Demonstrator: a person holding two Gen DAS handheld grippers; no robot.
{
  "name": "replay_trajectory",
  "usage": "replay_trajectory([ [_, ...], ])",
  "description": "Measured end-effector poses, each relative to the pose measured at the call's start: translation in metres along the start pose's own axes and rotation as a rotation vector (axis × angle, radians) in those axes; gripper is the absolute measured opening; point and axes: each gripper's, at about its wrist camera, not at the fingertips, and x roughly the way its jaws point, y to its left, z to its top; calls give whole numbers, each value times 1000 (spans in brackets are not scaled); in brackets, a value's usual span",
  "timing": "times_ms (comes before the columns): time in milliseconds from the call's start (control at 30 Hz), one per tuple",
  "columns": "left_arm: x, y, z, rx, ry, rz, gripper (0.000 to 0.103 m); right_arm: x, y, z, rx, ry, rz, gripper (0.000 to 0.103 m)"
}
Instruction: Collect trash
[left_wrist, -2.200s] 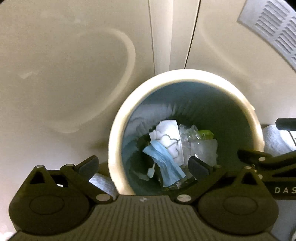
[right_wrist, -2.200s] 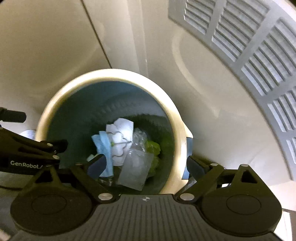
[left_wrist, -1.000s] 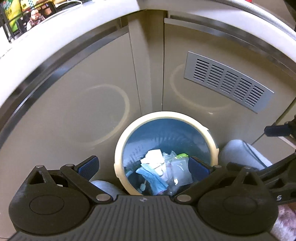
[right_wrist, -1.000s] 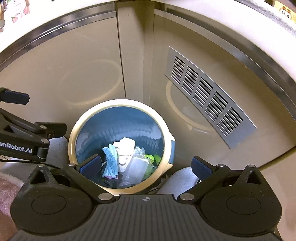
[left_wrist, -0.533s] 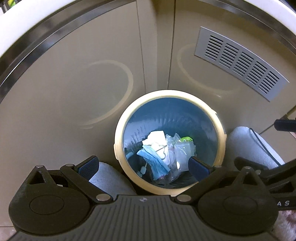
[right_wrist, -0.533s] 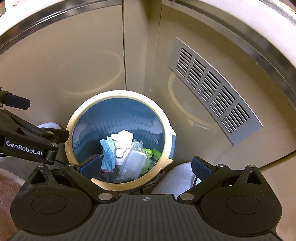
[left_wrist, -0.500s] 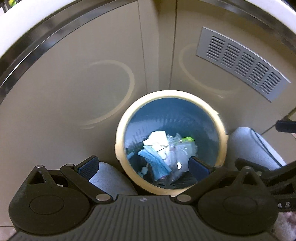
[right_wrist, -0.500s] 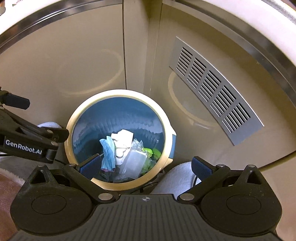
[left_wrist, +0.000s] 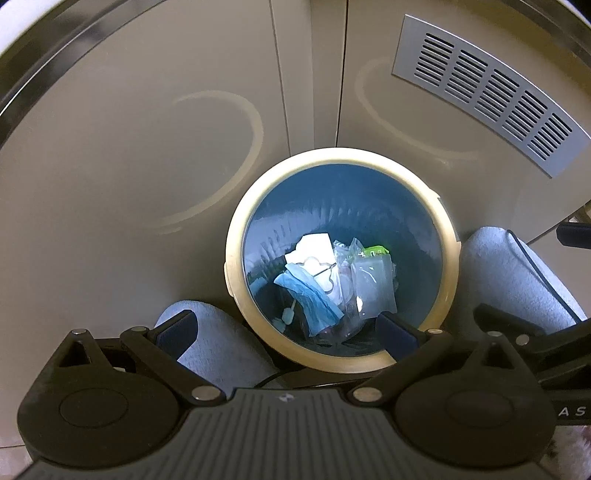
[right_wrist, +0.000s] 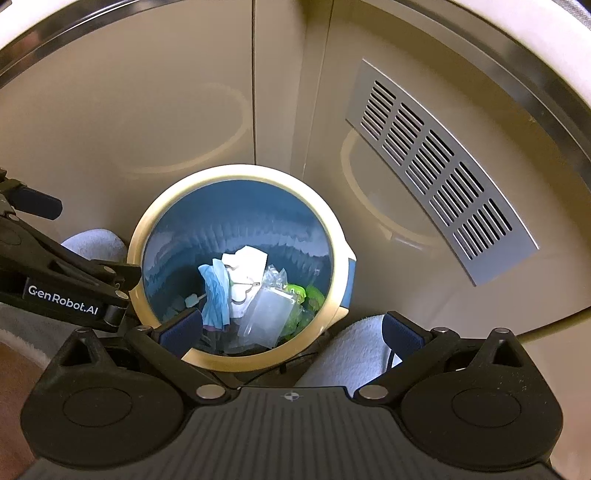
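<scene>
A round bin with a cream rim (left_wrist: 236, 254) (right_wrist: 334, 236) and blue inside stands on the floor against beige cabinet doors. Down in it lie a blue face mask (left_wrist: 312, 301) (right_wrist: 216, 291), white paper (left_wrist: 314, 245) (right_wrist: 247, 260), a clear plastic bag (left_wrist: 373, 286) (right_wrist: 267, 315) and a green wrapper (left_wrist: 375, 252) (right_wrist: 312, 293). My left gripper (left_wrist: 286, 330) hovers open above the bin's near rim, nothing between its fingers. My right gripper (right_wrist: 291, 328) is open too, above the bin's near right edge, and empty.
Pale blue slippers or socks of a person stand on both sides of the bin (left_wrist: 218, 343) (left_wrist: 517, 273) (right_wrist: 354, 350). A grey vent grille (left_wrist: 484, 88) (right_wrist: 439, 173) sits in the right cabinet door. A dark countertop edge curves along the top.
Both grippers have pulled up and back from the bin mouth, so the bin looks smaller and the cabinet doors and vent show. In the last half second little has moved.
</scene>
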Motion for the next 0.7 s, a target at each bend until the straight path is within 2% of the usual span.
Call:
replay_trajectory([
  [700,-4,2,2,0,-9,7,103,-3,0,0,-5,-9,0,103],
])
